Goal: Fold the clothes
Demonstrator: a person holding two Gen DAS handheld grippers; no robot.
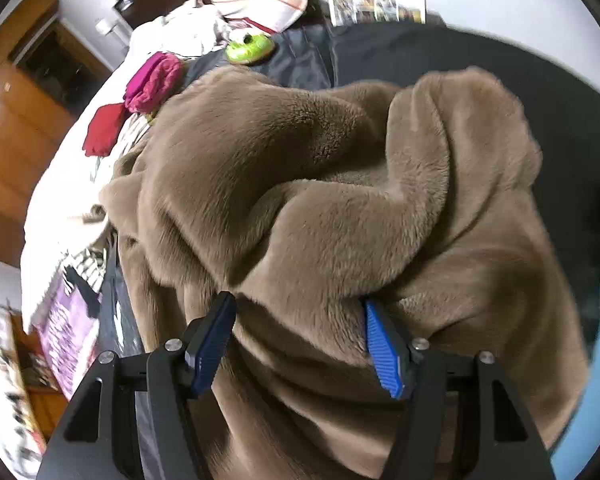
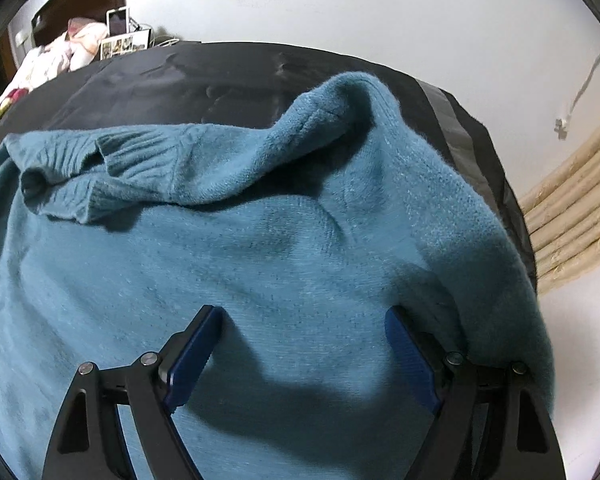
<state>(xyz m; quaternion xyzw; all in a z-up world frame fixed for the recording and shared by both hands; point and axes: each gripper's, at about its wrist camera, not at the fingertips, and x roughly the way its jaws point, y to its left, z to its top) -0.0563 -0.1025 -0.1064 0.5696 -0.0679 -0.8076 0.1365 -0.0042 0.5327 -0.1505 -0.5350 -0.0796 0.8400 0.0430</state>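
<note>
brown plush garment lies bunched between the spread fingers of the left claw, jaws apart and clamping nothing. the right claw is likewise spread wide over the teal sweater. both garments lie on a bed with a black cover.

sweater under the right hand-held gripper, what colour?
Teal blue sweater, plain knit with ribbed cuffs. Clearest in the right wrist view.
</note>
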